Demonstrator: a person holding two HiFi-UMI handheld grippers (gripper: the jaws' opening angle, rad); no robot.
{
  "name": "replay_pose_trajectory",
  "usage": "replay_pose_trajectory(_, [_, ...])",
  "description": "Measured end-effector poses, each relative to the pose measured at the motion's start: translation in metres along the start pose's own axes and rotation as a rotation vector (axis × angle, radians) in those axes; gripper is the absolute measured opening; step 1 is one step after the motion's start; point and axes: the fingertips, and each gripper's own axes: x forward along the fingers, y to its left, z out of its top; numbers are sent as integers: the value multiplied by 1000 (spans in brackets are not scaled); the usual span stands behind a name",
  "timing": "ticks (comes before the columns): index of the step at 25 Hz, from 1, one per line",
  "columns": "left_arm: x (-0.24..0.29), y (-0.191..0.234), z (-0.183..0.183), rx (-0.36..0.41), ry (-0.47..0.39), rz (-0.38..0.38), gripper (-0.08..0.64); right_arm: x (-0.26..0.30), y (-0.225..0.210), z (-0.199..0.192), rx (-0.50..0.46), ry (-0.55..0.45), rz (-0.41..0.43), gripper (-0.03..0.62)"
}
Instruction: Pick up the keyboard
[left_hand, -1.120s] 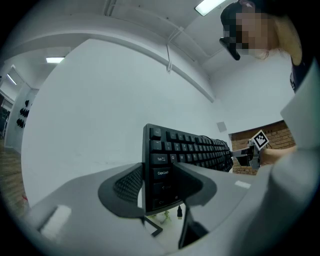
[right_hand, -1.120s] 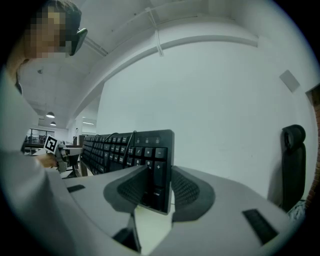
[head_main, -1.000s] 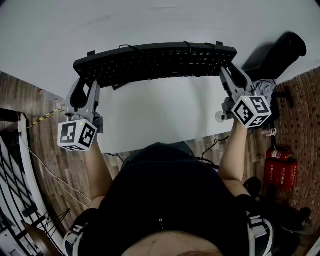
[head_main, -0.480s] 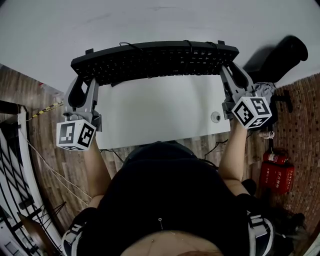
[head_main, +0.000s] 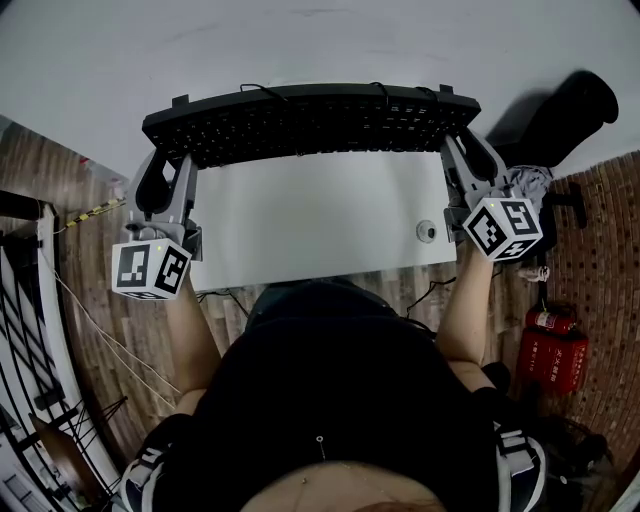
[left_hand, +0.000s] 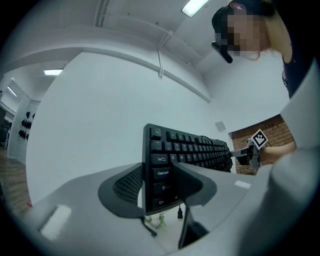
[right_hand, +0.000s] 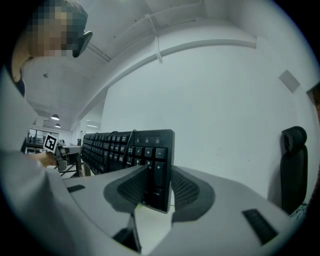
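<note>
A black keyboard (head_main: 310, 120) hangs level above the white desk (head_main: 300, 235), held at both ends. My left gripper (head_main: 172, 160) is shut on its left end, my right gripper (head_main: 455, 140) on its right end. In the left gripper view the Caps Lock end of the keyboard (left_hand: 162, 165) stands on edge between the pads of the left gripper (left_hand: 160, 182). In the right gripper view the number-pad end of the keyboard (right_hand: 155, 160) sits between the pads of the right gripper (right_hand: 154, 187). A thin black cable (head_main: 255, 92) runs along the keyboard's far edge.
A round cable hole (head_main: 425, 230) lies in the desk near its front right corner. A black office chair (head_main: 565, 105) stands to the right of the desk, a red fire extinguisher (head_main: 558, 352) on the wooden floor below it. A white wall lies behind the desk.
Both grippers keep their hold on the keyboard's ends. The head view has shifted slightly; the keyboard itself has hardly moved.
</note>
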Motion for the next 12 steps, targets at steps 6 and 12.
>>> replay_pose_trajectory(6, [-1,1,-2,-5,5,12,193,3,-1,-1,1,-4,-1,150])
replay_pose_trajectory(12, [-1,-1,0,1,-5,17,193,4,-3,-1,4,-3,2,149])
